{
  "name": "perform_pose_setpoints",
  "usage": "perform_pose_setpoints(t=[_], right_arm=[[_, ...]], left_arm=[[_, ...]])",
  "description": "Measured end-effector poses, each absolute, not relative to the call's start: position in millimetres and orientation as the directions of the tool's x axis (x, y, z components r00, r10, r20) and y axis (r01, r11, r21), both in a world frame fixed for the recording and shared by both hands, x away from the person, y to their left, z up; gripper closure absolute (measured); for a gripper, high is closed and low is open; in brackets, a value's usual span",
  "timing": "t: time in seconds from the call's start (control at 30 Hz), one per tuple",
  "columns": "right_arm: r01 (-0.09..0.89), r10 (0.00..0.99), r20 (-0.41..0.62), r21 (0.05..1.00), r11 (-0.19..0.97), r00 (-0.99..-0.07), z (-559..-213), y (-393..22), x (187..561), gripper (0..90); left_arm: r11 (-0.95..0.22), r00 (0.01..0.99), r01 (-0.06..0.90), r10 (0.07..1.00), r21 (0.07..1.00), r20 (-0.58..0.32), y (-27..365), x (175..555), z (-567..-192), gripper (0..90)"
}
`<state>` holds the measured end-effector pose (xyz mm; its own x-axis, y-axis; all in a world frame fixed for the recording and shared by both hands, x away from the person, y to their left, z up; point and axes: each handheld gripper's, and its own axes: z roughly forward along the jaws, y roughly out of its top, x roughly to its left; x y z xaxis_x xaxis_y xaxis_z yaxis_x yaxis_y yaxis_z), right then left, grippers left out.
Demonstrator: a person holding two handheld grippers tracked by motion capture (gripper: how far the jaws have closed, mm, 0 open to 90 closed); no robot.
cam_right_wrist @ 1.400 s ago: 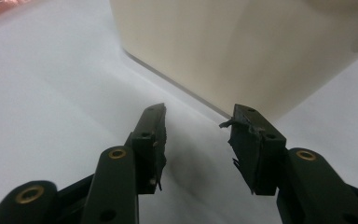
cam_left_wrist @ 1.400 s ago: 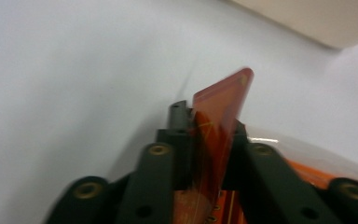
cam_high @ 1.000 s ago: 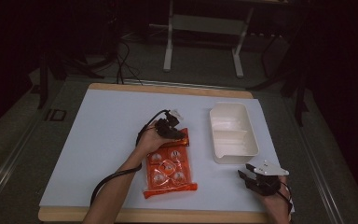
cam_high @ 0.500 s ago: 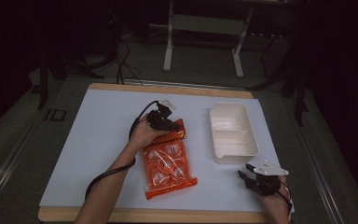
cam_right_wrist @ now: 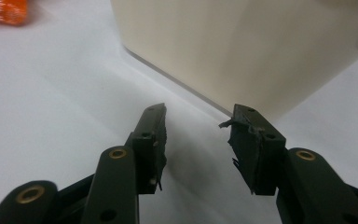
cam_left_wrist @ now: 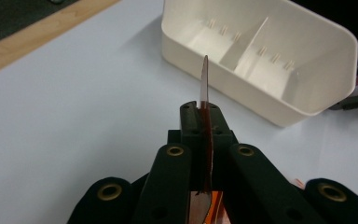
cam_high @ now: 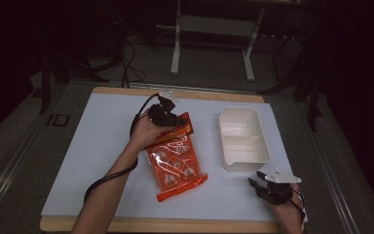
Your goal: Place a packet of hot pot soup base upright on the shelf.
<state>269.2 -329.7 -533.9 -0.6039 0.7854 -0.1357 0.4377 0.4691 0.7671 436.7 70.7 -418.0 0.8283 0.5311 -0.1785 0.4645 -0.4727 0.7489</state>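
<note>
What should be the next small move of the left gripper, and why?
Probably carry the orange bag right, toward the white tray. The left gripper is shut on the bag's top edge, the bag's lower end lies on the mat, and the tray beside it is empty. The right gripper is open and idle.

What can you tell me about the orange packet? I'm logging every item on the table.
The orange packet is a flat, glossy plastic pouch with a clear window showing several round pieces inside. Its far edge is lifted and pinched between the shut jaws of the left gripper, seen edge-on in the left gripper view. Its near end seems to rest on the white table, left of the white tray, apart from it.
</note>
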Motion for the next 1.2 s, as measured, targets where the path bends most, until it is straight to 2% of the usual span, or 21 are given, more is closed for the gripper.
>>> perform_pose_setpoints(t=[0.7,1.2], right_arm=[[0.438,0.789,-0.133,0.77,0.463,-0.6,-534,-330,269,55.2],[0.436,0.788,-0.135,0.771,0.465,-0.601,-534,-330,269,55.2]], left_arm=[[-0.423,0.826,0.428,0.541,0.799,-0.156,61,432,-367,90.0],[-0.371,0.807,0.411,0.574,0.833,-0.143,59,431,-347,90.0]])
